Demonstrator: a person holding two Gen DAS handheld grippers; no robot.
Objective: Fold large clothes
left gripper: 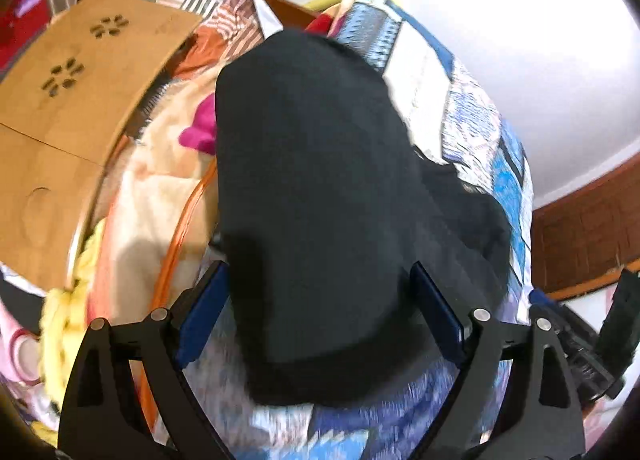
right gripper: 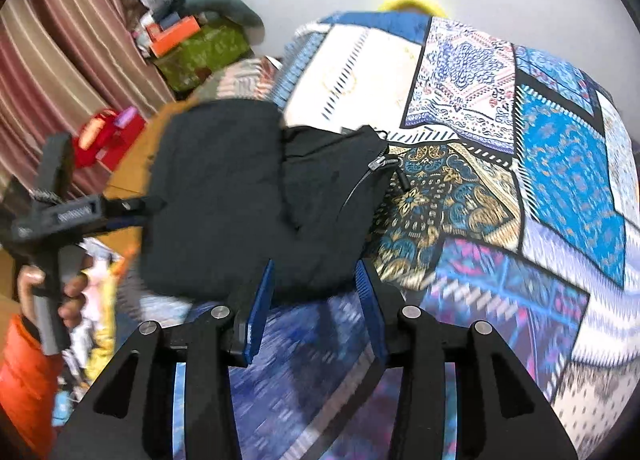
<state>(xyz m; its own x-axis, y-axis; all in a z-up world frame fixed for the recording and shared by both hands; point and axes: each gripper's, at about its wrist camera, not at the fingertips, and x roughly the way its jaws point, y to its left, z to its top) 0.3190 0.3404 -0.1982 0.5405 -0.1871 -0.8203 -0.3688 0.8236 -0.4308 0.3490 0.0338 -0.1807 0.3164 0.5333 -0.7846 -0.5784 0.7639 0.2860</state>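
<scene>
A black garment (left gripper: 320, 188) with a zipper lies bunched and partly folded on the patterned blue bedspread (right gripper: 560, 164); it also shows in the right wrist view (right gripper: 248, 188). My left gripper (left gripper: 320, 276) is open, its blue pads on either side of the garment's near part, just over it. In the right wrist view the left gripper (right gripper: 132, 212) sits at the garment's left edge, held by a hand. My right gripper (right gripper: 316, 268) is open at the garment's near edge, holding nothing.
A wooden lap table (left gripper: 72, 108) stands at the left on the bed. Loose colourful clothes (left gripper: 160, 188) lie beside it. A striped curtain (right gripper: 60, 52) and cluttered boxes (right gripper: 192, 44) are at the far left. A white wall (left gripper: 520, 40) is behind.
</scene>
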